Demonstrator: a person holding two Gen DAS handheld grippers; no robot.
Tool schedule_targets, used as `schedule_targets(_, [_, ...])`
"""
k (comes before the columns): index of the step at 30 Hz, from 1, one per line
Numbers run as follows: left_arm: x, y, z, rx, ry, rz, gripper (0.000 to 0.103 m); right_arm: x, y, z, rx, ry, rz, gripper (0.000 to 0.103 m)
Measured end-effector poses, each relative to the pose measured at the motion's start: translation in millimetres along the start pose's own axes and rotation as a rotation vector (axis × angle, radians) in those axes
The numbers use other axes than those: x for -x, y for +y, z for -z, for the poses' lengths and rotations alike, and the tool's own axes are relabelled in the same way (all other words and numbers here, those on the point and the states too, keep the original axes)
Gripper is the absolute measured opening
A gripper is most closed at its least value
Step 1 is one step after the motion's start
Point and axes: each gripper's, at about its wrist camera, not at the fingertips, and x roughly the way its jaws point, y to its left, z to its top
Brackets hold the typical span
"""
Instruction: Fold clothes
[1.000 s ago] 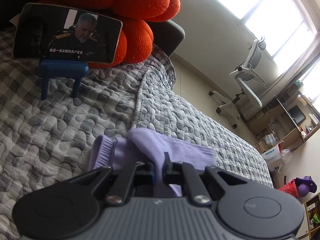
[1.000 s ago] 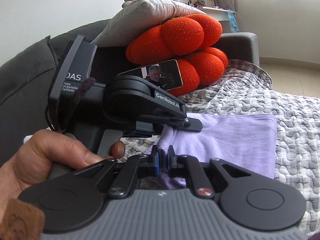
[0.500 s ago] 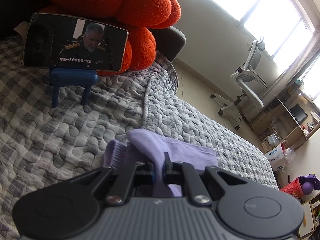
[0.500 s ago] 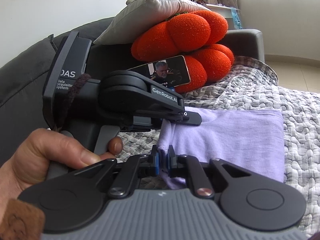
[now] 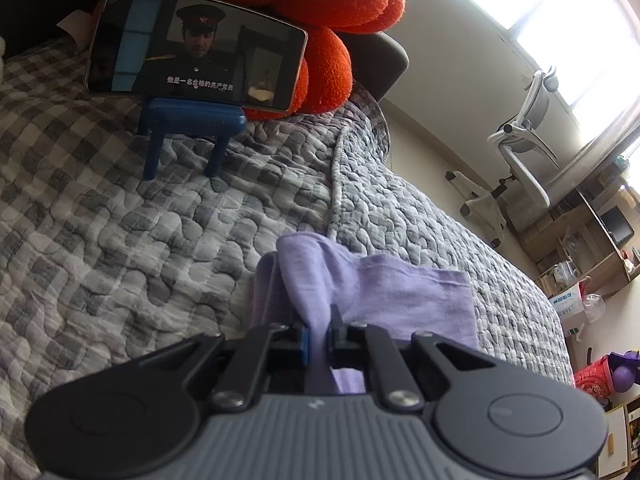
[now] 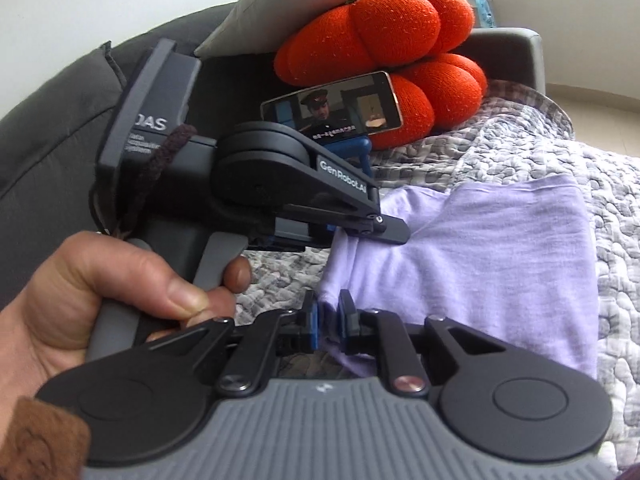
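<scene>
A lived-in home, a bedroom or living room: a grey-and-white checked quilted cover (image 5: 120,216) spreads over a dark grey sofa (image 6: 48,128) with orange pumpkin-shaped plush cushions (image 6: 400,28); far right, a white swivel office chair (image 5: 524,148) stands on pale floor by bright windows (image 5: 560,8) and cluttered wooden shelves (image 5: 580,248)

Phone (image 5: 196,46) on a blue stand (image 5: 188,128) against orange cushions (image 6: 404,52), atop a grey quilted cover (image 5: 120,220); office chair (image 5: 524,148) beyond.
</scene>
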Motion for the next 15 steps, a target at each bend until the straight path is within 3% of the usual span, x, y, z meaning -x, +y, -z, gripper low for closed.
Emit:
schedule_targets(7, [11, 4, 0, 0.006, -0.003, -0.061, 0.013, 17, -11, 2, 0.008, 0.008, -0.047, 0.018])
schedule_targets(13, [35, 11, 7, 0.003, -0.047, -0.077, 0.013, 58, -56, 2, -0.029, -0.033, 0.001, 0.019])
schedule_targets(15, [40, 8, 12, -0.013, -0.049, -0.078, 0.013, 69, -74, 3, -0.056, -0.047, 0.066, 0.037])
